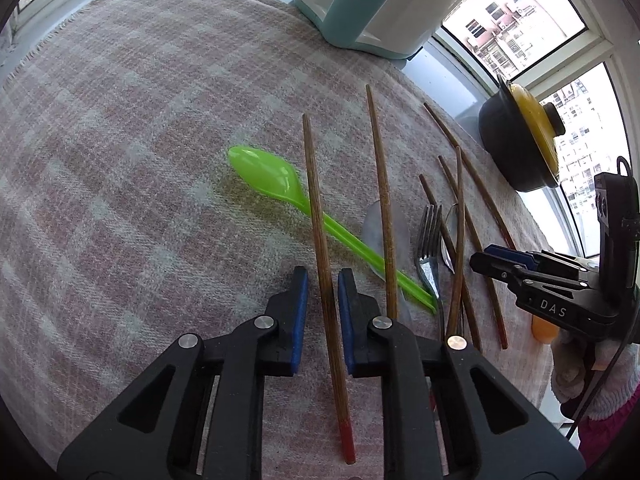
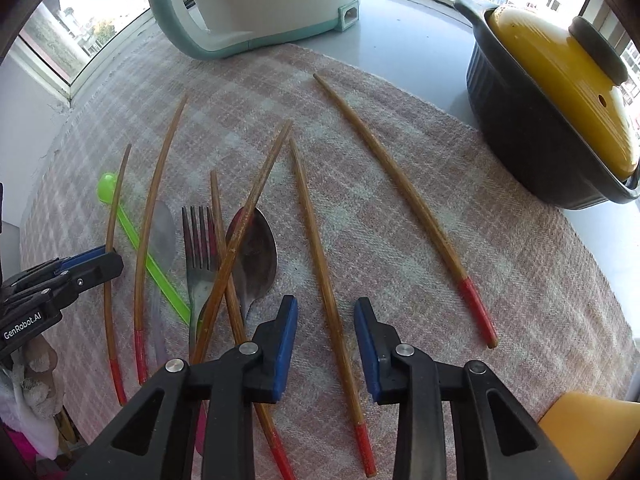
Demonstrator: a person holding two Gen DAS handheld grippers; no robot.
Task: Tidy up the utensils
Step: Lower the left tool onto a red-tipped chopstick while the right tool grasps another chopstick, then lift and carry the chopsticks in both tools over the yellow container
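- Left gripper [image 1: 323,292] sits low in the centre of its frame, and we see its blue pads apart, straddling one chopstick [image 1: 320,216] without touching it.
- Right gripper [image 2: 326,320] likewise stands parted at the bottom centre of its view, around another chopstick [image 2: 320,248].
- Both chopsticks lie flat on the plaid cloth [image 1: 120,160], long axis running from bottom to top of frame, red ends nearest us and thin tips pointing away toward the window.
- Risk on the left, as we judge it: the stick crosses the green spoon [image 1: 264,172] handle just ahead of the pads, so lifting could drag or flick the spoon.
- Risk on the right: the pile of fork [image 2: 200,248], metal spoon [image 2: 256,256] and crossed chopsticks lies just beside the left finger; a wide closing sweep could snag them.
- We also think a thin, round stick may roll or pivot if pinched off-centre.
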